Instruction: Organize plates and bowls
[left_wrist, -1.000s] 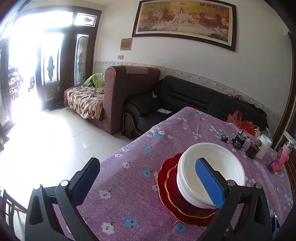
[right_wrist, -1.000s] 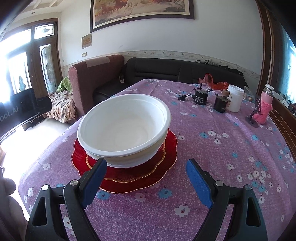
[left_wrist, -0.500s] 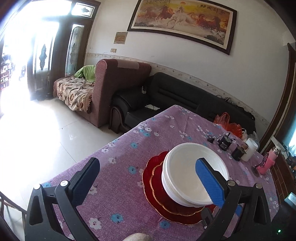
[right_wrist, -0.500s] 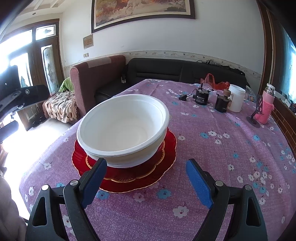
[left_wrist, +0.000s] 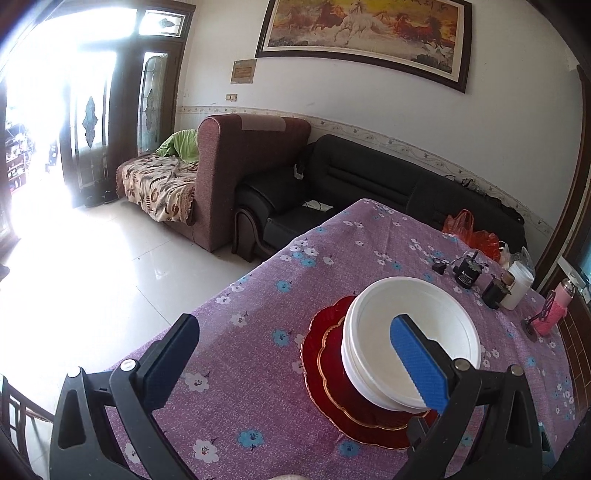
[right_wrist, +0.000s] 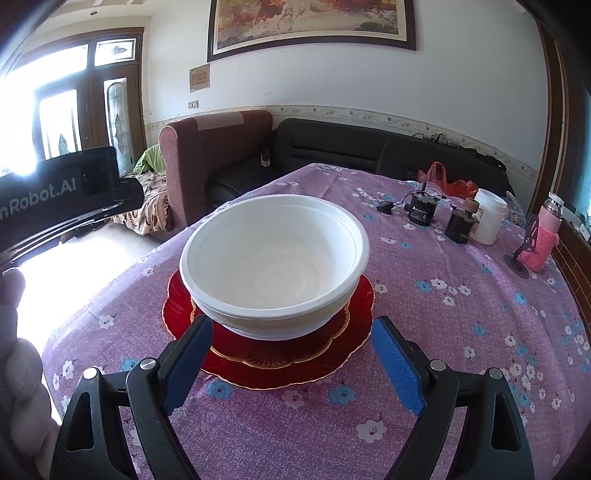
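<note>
Where hidden leftward, pink bottle (right_wrist: 546, 236).

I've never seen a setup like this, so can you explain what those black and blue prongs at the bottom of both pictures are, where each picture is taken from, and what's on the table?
The prongs are two-finger grippers that a person holds, one in each hand, and each carries a wide-angle camera looking forward along its fingers. One picture comes from the left gripper, the other from the right gripper. Both stand open and hold nothing.

On the purple flowered tablecloth sit stacked white bowls on two red plates, a smaller one on a larger one. Farther back are a white jar, dark small containers and a pink bottle. Sofas and a horse painting are behind.
</note>
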